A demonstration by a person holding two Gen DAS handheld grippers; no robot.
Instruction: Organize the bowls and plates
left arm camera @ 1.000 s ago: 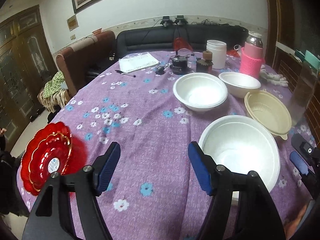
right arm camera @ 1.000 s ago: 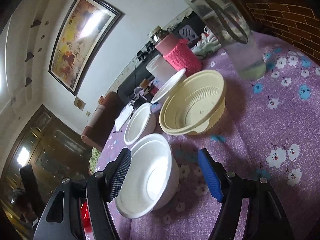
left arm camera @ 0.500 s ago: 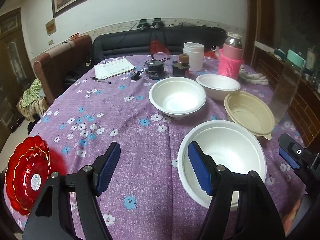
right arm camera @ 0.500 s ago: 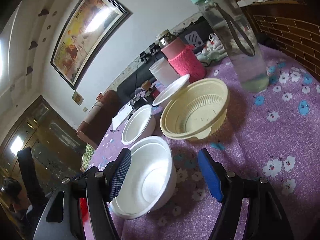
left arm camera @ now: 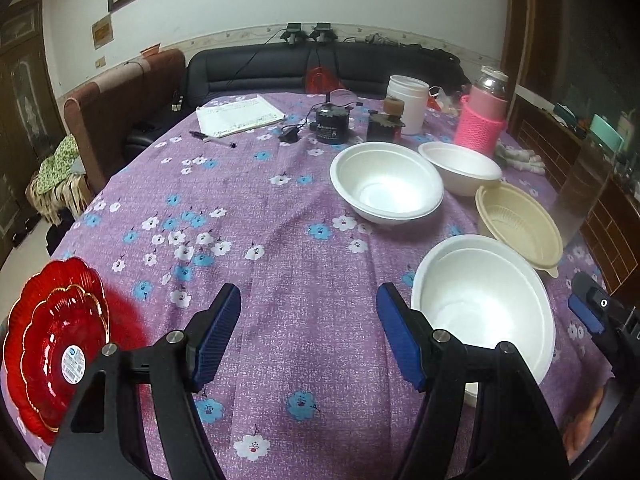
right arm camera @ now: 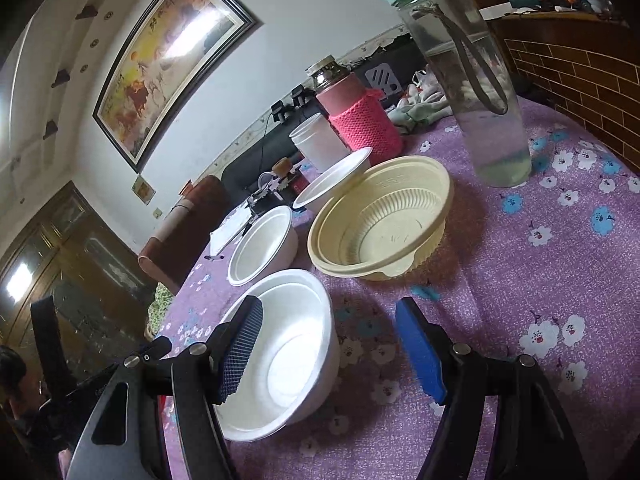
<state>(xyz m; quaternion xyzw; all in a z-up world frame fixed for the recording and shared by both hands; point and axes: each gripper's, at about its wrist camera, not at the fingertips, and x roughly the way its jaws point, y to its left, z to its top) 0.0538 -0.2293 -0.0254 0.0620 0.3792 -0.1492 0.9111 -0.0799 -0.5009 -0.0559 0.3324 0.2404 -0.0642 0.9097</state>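
**Bowls still spread out, both claws empty**

Left claw [left arm camera: 308, 336] sits at the bottom centre of the left wrist view, jaws spread, nothing between them but purple flowered tabletop [left arm camera: 256, 208]. Right claw [right arm camera: 332, 344] sits at the bottom of the right wrist view, also spread wide and gripping nothing; its left pad shows in front of the near white bowl's rim, contact cannot be told.

Task things, left wrist view:
- Near white bowl [left arm camera: 480, 304], lower right, just beside the left claw's right finger.
- Cream bowl [left arm camera: 520, 224], right of centre, just behind the near white bowl.
- Second white bowl [left arm camera: 386, 182], centre right.
- Third white bowl [left arm camera: 460, 168], behind it, near the pink-sleeved flask [left arm camera: 484, 116].
- Red plates [left arm camera: 56, 340], lower left at the tabletop edge, a smaller one nested in a larger.

Progress, judged: the red plates look already stacked. The four bowls stand separately, none nested, so the bowl sorting appears not yet begun. Left to do: gather the three white bowls into one stack and place the cream bowl with or beside them. The near white bowl looks the likeliest first pick, being closest to both claws.
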